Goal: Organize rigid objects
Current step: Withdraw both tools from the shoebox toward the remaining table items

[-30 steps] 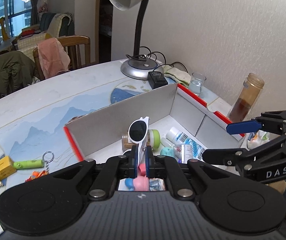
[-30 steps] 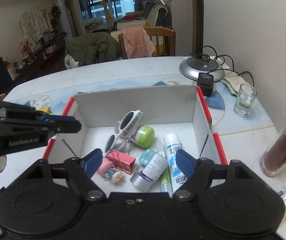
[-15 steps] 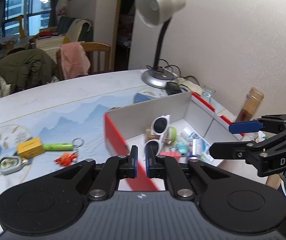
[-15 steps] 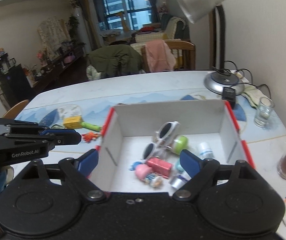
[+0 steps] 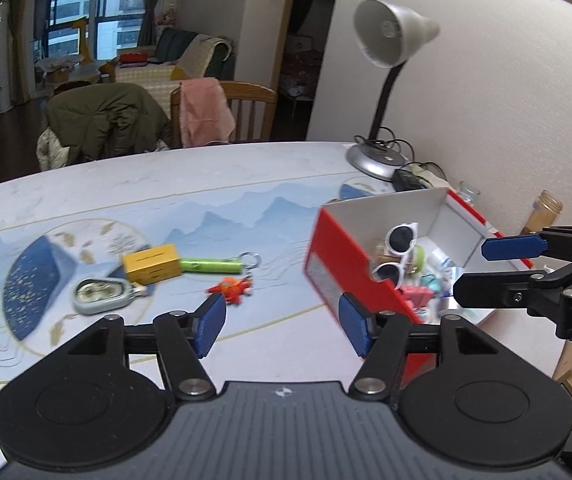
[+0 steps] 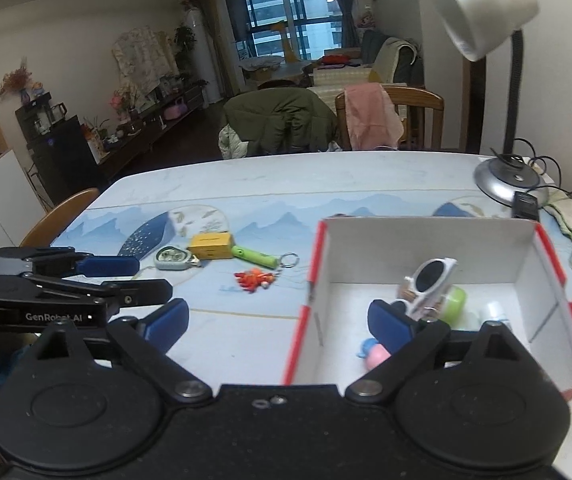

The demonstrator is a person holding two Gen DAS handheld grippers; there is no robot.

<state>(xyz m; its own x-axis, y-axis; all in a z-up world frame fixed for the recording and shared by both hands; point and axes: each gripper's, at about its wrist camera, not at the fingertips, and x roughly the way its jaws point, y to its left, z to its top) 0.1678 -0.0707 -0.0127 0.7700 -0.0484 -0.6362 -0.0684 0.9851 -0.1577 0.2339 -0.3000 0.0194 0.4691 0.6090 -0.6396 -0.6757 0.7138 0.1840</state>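
- The red-and-white box (image 6: 425,248) sits on the table (image 5: 166,200), holding white sunglasses (image 6: 431,278) and small items.
- Left of the box lie a yellow block (image 5: 150,263), green keychain (image 5: 212,266), grey tin (image 5: 101,295) and orange toy (image 5: 232,289).
- Left gripper (image 5: 282,322) is spread wide and empty, near the orange toy.
- Right gripper (image 6: 278,320) is spread wide and empty over the box's left wall.

Right tool's arms (image 6: 425,336) hide part of the box's contents (image 6: 377,354).

Both handheld tools, the left tool (image 5: 282,322) and right tool (image 6: 278,322), are matte black with blue finger pads (image 5: 208,322), silver pivot screws and white lettering.
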